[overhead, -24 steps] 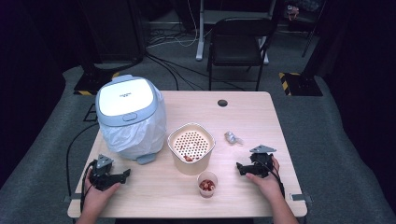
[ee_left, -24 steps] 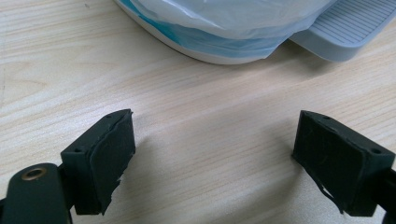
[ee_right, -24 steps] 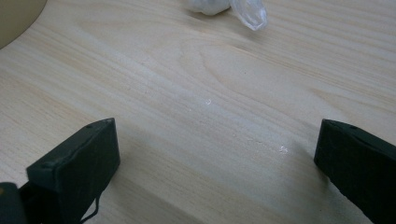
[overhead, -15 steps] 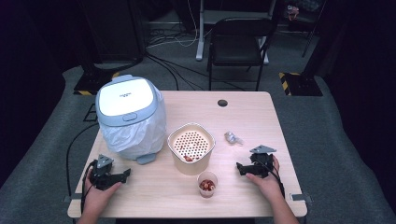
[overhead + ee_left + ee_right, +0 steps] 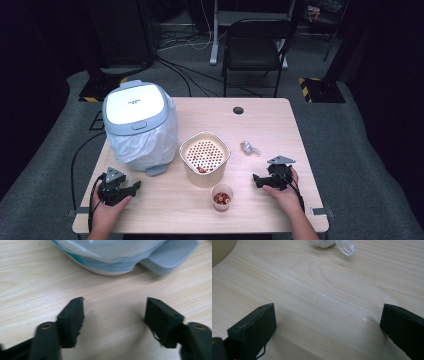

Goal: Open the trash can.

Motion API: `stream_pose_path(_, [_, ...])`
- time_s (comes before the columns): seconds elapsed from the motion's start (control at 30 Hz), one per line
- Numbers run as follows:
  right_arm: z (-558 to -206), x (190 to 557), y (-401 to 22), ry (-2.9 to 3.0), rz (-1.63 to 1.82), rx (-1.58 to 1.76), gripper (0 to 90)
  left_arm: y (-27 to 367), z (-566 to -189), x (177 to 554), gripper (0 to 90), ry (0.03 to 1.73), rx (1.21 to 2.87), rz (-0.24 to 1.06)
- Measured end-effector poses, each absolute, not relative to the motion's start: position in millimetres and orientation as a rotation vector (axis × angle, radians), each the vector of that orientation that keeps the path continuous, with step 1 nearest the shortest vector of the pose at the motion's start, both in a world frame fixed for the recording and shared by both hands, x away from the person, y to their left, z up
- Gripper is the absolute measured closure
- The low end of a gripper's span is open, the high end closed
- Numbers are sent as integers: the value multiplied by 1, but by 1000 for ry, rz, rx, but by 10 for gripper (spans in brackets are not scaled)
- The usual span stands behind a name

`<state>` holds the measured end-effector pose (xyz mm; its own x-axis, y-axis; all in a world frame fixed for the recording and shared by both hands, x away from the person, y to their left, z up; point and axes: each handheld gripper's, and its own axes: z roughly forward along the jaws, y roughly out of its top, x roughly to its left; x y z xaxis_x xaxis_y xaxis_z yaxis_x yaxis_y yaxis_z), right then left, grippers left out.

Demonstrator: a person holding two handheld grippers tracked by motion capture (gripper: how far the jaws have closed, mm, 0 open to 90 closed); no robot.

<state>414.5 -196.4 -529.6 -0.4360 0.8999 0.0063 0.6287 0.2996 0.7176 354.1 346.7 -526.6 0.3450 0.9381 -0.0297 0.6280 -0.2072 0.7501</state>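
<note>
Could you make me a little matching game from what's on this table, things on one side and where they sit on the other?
Things:
1. pedal bin
2. strainer bowl
3. small cup
4. crumpled wrapper

Places:
A. nearest the front edge, in front of the bowl
B. far left, lined with a white bag
C. right of the bowl, beyond the right gripper
D. middle of the table

Pairs: 1-B, 2-D, 3-A, 4-C

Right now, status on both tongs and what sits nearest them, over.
Left tongs open, empty, by the bin pedal. Right tongs open, empty, facing the crumpled wrapper. Bare table between; nothing in the way.
</note>
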Motion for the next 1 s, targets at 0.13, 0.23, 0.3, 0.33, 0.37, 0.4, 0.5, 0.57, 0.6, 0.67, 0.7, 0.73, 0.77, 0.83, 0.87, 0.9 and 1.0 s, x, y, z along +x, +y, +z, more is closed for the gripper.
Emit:
stream_pose_path(0.13, [-530, 414, -197, 2176, 925, 1365, 0, 337, -519, 349, 366, 1327, 1896, 553])
stream_pose_path(0.23, [-530, 414, -196, 2175, 925, 1367, 0, 325, -510, 345, 392, 1289, 1876, 510])
stream_pose_path(0.3, [-529, 414, -196, 2178, 923, 1368, 0, 321, -509, 345, 391, 1299, 1869, 505])
stream_pose_path(0.33, [-529, 414, -196, 2181, 918, 1370, 0, 317, -508, 346, 391, 1297, 1865, 520])
stream_pose_path(0.37, [-530, 414, -195, 2159, 925, 1378, 0, 315, -505, 346, 390, 1298, 1870, 508])
stream_pose_path(0.4, [-530, 414, -196, 2166, 923, 1374, 1, 309, -501, 348, 390, 1271, 1853, 515])
stream_pose_path(0.5, [-530, 414, -196, 2175, 917, 1361, 1, 300, -495, 351, 390, 1227, 1885, 518])
stream_pose_path(0.57, [-529, 414, -197, 2180, 917, 1358, 1, 295, -496, 352, 389, 1232, 1876, 494])
stream_pose_path(0.6, [-529, 413, -197, 2182, 917, 1359, 1, 291, -496, 353, 389, 1238, 1873, 488])
stream_pose_path(0.67, [-529, 413, -196, 2181, 917, 1359, 1, 282, -498, 355, 389, 1234, 1888, 487])
stream_pose_path(0.7, [-529, 413, -196, 2180, 918, 1358, 1, 278, -499, 356, 389, 1222, 1894, 493])
stream_pose_path(0.73, [-529, 413, -196, 2181, 919, 1358, 1, 272, -499, 357, 389, 1210, 1894, 485])
stream_pose_path(0.77, [-530, 413, -195, 2173, 922, 1363, 1, 268, -499, 359, 390, 1195, 1898, 499])
stream_pose_path(0.83, [-529, 412, -195, 2180, 924, 1360, 1, 262, -498, 360, 390, 1193, 1899, 472])
stream_pose_path(0.87, [-529, 412, -196, 2188, 919, 1348, 1, 259, -498, 362, 391, 1186, 1894, 467])
stream_pose_path(0.9, [-529, 412, -196, 2188, 919, 1348, 1, 256, -498, 364, 391, 1184, 1892, 471])
stream_pose_path(1.0, [-529, 412, -196, 2188, 919, 1348, 1, 244, -500, 368, 395, 1243, 1830, 464])
